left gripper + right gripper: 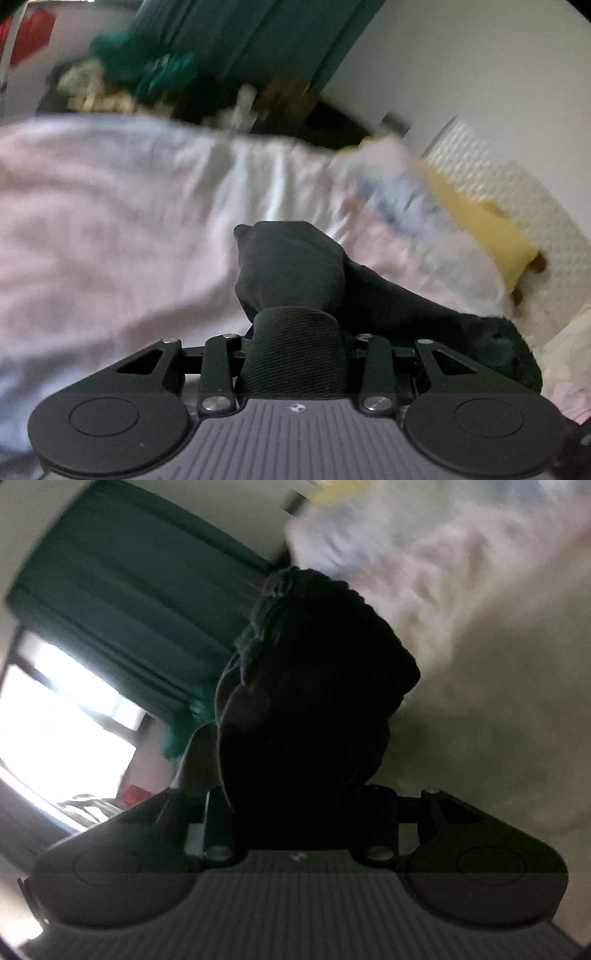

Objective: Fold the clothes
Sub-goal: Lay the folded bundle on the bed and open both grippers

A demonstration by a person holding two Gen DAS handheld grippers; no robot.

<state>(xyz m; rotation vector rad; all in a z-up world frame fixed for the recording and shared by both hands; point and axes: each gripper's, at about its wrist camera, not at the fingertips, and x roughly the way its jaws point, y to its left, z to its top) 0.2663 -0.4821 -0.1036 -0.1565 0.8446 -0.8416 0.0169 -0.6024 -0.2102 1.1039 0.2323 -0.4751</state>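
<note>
In the left wrist view, a dark garment [291, 273] is seen bunched between the jaws of the left hand-held gripper [293, 332], which is closed on it; a tail of the same cloth trails toward 4 o'clock. The fabric is judged soft, light and limp (likely to sag and slip unless taken by an edge or corner). Beneath lies a bed [92, 221] with pale pink sheets, a yellow pillow [480, 229] at 3 o'clock, teal curtains [240, 37] at 12 o'clock.

In the right wrist view, the right hand-held gripper [306, 775] is likewise closed on a dark bundle [314, 672], backlit and nearly black. A bright window [55, 720] is seen at 9 o'clock, the rumpled sheets [461, 609] at 2 o'clock.
</note>
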